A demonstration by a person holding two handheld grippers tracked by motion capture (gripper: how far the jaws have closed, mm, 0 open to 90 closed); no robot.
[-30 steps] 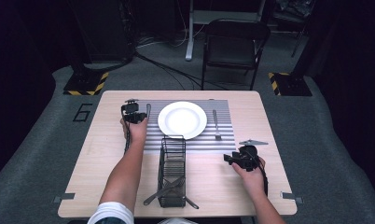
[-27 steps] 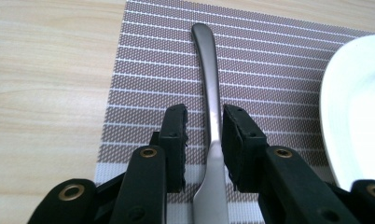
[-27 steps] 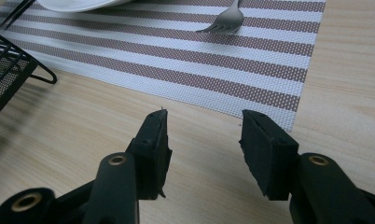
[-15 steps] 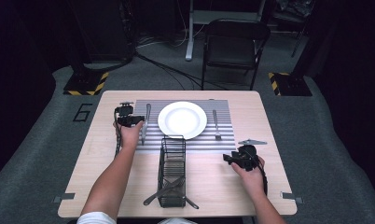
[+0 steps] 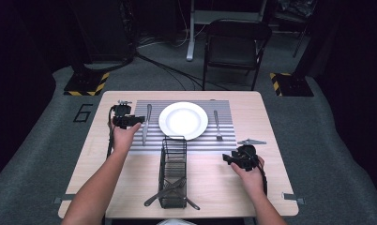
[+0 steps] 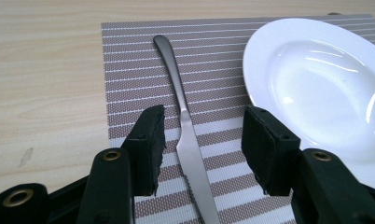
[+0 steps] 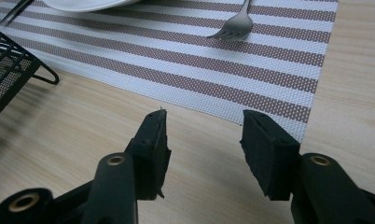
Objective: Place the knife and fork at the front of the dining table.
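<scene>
The left gripper (image 6: 202, 140) has just been opening; its jaws stand apart over a smooth metal knife (image 6: 185, 135) on the striped woven mat (image 6: 129, 60), at nine o'clock from the round white plate (image 6: 316, 84). The right gripper (image 7: 202, 149) is open above bare wood.

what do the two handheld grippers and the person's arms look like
Both the left gripper and the right gripper are black, each with two blocky jaws on arms fitted with brass-coloured rivets. A black cable trails from each. A grey three-cornered plate sits above the right one. The forearms are bare, with a light sleeve edge at the left upper arm.
</scene>
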